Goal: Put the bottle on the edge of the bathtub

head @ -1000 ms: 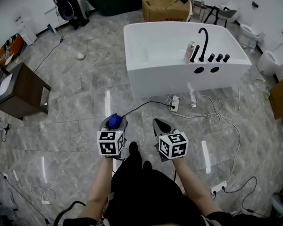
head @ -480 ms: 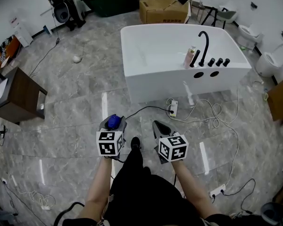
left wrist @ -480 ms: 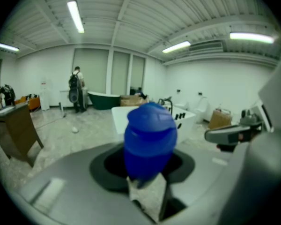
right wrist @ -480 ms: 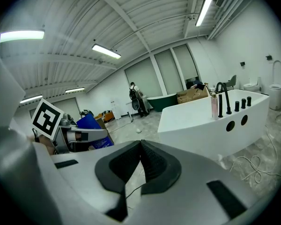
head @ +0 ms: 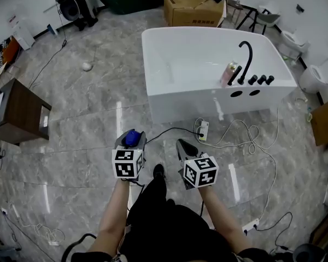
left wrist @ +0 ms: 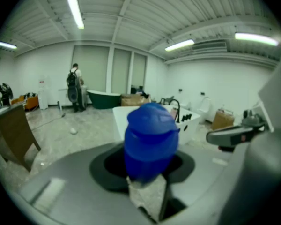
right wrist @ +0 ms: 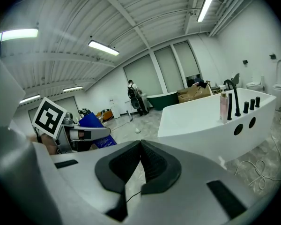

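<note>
While nearer bathtub (head: 180, 100), bottle (left wrist: 151, 142) in left tongs (head: 130, 136)

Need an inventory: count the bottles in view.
2: blue bottle held in the left claw; pink bottle on the white bathtub rim beside the black faucet. Others may be hidden.

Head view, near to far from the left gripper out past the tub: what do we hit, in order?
left gripper shut on the blue plastic bottle → white power strip on the floor → white bathtub → brown cardboard box
</note>
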The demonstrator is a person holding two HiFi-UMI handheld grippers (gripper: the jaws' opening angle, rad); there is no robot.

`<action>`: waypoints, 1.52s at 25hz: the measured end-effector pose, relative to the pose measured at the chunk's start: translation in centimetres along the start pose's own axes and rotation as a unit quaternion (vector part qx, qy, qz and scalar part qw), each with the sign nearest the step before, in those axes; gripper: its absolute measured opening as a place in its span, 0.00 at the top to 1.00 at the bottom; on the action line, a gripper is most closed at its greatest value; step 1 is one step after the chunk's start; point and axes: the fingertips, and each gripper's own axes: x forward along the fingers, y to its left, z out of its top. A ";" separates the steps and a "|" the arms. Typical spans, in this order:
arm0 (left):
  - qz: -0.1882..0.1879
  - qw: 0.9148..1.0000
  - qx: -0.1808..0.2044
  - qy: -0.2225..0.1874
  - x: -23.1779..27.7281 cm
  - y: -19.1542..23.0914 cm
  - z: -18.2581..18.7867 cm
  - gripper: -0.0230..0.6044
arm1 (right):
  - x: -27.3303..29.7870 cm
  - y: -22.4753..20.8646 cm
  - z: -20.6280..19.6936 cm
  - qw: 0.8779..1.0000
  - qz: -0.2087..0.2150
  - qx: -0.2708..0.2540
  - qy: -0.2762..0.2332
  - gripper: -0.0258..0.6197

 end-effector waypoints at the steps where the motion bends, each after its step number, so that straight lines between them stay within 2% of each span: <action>1: -0.001 1.000 -0.001 0.001 0.7 0.6 0.4 0.72 | 0.9 -0.1 0.4 1.000 -0.001 0.001 0.002 0.96; 14: -0.011 1.000 -0.005 0.007 9.5 6.9 4.9 0.72 | 10.1 -2.7 6.0 1.000 -0.022 0.002 0.005 0.96; 24: -0.016 1.000 0.000 0.013 14.9 8.4 6.7 0.72 | 13.8 -4.9 8.1 1.000 -0.028 0.003 0.009 0.96; 38: 0.003 0.999 -0.012 0.034 25.1 9.1 8.2 0.72 | 20.4 -10.6 9.6 0.999 0.004 -0.001 0.048 0.96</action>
